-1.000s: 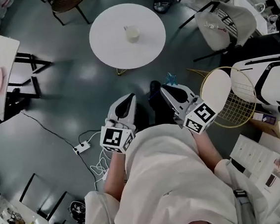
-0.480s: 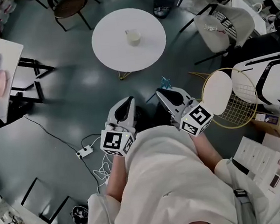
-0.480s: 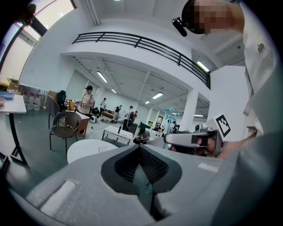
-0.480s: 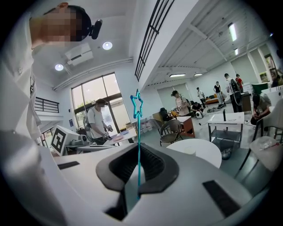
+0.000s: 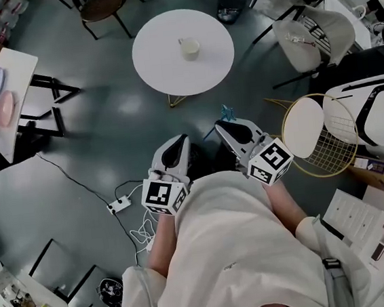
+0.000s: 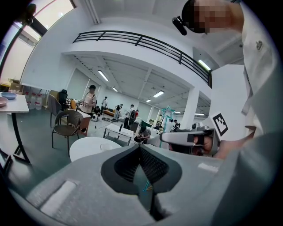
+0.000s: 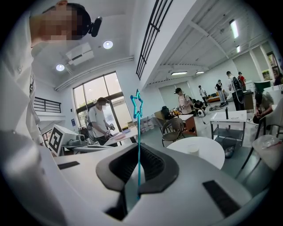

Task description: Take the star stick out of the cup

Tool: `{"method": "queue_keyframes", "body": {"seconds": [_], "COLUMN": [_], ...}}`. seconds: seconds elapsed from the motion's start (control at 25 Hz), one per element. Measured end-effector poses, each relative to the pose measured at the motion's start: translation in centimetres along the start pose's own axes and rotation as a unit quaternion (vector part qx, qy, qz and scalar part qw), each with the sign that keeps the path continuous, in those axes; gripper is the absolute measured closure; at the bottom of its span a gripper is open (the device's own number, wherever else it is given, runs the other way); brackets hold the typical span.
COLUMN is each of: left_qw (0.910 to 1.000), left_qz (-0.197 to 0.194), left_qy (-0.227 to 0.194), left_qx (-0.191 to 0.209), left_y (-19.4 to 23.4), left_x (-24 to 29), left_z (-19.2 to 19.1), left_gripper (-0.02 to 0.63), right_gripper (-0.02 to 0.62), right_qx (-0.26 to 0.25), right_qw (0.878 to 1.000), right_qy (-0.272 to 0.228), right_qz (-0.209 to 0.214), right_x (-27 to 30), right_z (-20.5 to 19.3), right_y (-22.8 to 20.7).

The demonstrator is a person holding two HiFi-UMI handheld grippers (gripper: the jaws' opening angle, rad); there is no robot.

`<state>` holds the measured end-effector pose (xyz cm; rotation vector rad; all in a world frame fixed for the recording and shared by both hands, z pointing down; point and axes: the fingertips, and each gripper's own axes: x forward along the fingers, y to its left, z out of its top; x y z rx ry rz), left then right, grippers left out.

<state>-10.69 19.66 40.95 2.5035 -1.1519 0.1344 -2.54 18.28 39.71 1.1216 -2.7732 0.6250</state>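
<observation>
**While you stand back from the round table, the star stick is clamped in your right gripper**

As you hold both grippers out in front of your body, the round table (image 5: pixel 168 56) lies ahead of them across a stretch of dark floor, well apart from both. Your right gripper (image 5: pixel 224 122) has its jaws pinched narrow on the thin teal shaft of the star stick (image 7: pixel 138 145). The shaft stands upright between the pads, and the outlined star sits at its top, above the jaws. From the head view, the star stick (image 5: pixel 227 114) shows as a small teal shape at the gripper's tip, on the side towards the table but nowhere near it. The cup (image 5: pixel 189 47) stands on the table, close to its middle, with no stick in it. Your left gripper (image 5: pixel 177 141) is beside the right one, equally far from the table. Its jaws are drawn together at the tips with nothing between them.
</observation>
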Motion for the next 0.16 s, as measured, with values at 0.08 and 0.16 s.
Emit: {"method": "queue_keyframes", "body": {"seconds": [0.08,0.16], "left_qw": [1.0000,1.0000], "left_qz": [-0.002,-0.003], "left_qy": [0.000,0.000], "left_qx": [0.001,0.001], "left_y": [0.06,0.12], "left_x": [0.02,0.04], "left_z": [0.01,0.03], "left_gripper": [0.600,0.600], "right_gripper": [0.574,0.574], "right_qx": [-0.003,-0.005], "right_qw": [1.000,1.000], "right_qy": [-0.001,-0.002], "right_qz": [0.002,0.005], "right_x": [0.11,0.21], "right_z": [0.02,0.06], "right_y": [0.03,0.07]}}
